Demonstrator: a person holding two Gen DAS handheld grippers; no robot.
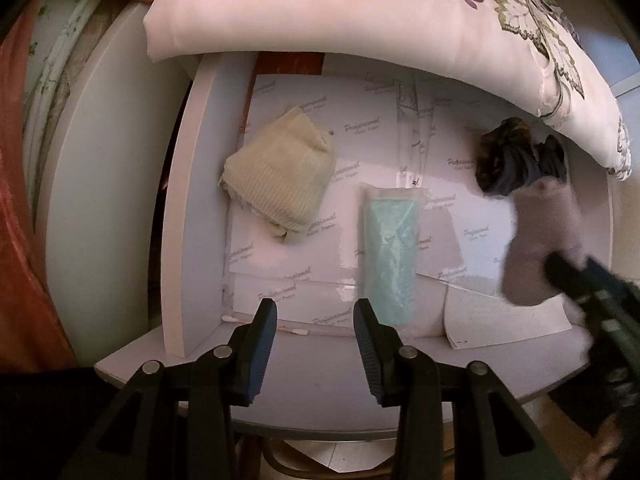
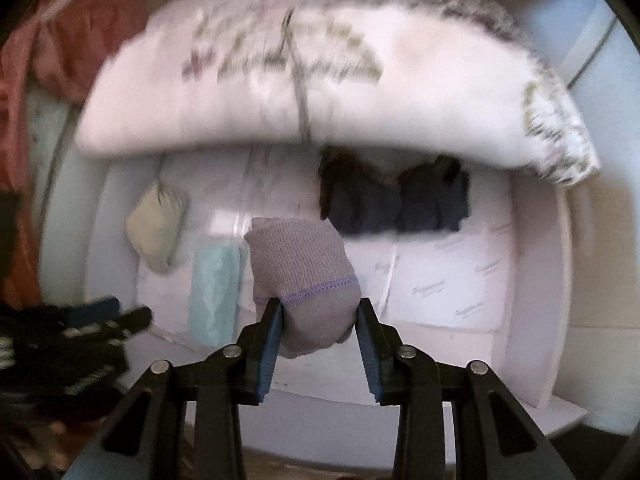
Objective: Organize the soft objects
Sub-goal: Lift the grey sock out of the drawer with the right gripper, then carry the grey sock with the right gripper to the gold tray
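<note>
Right tongs [image 2: 320, 320] clamp the grey sock [image 2: 304, 276], long axis toward the dark socks [image 2: 396, 204] beyond. Left tongs [image 1: 316, 320] half-open, empty, further off.

White printed paper sheets [image 1: 316, 148] lined the drawer [image 1: 188, 208]. A cotton swab [image 1: 256, 322] lay at its front edge, and a rust-red cloth [image 1: 24, 260] hung along the left side.
</note>
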